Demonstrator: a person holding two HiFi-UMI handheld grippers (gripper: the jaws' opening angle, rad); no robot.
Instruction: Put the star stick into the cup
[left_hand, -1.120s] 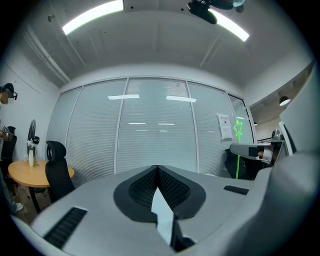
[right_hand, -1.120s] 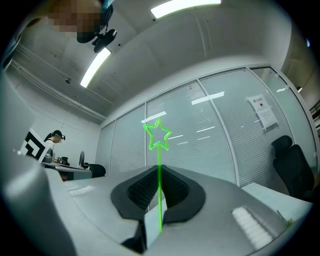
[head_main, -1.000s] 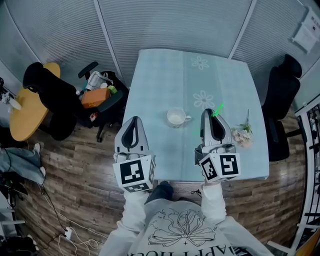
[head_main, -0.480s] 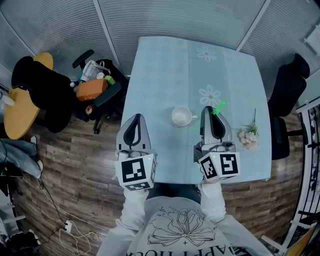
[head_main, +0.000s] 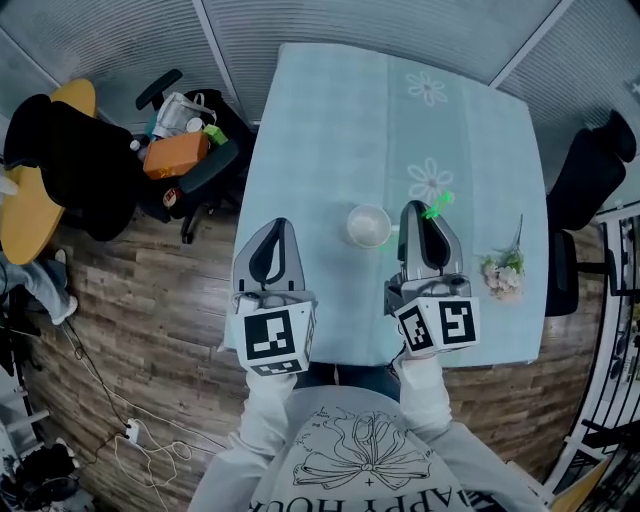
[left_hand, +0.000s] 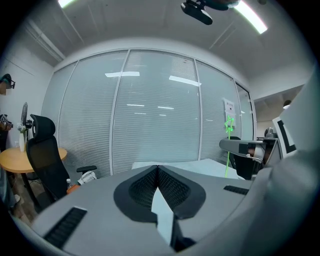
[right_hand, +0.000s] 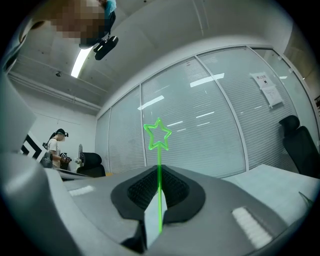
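1. Gripping noted: the star stick (right_hand: 159, 176), thin and bright green, is pinched between the closed jaws of the right gripper (head_main: 417, 210). It runs along the jaw line and its star end juts out past the fingertips.
2. Position: the stick is held in the air above the table (head_main: 320, 130), not in the cup. In the head view the star shows just right of the cup (head_main: 369, 225).
3. Cup: white, upright, mouth open upward. It sits just beside the right gripper's tip, on its left. I cannot see anything inside it.
4. Left gripper (head_main: 275, 228): jaws together with nothing between them. It hangs over the near table edge, apart from the cup.
5. Step in hand, by my judgement: carry the stick across to the cup mouth.
   - Centre the leading end over the opening before lowering.
   - Tilt the gripper so the stick points down into the cup, not across the rim.
   - Open the jaws only once the end is well inside.
   - The cup looks light, so a sideways knock could tip it.
6. A small bunch of flowers (head_main: 503, 272) lies well to the right, clear of the path.
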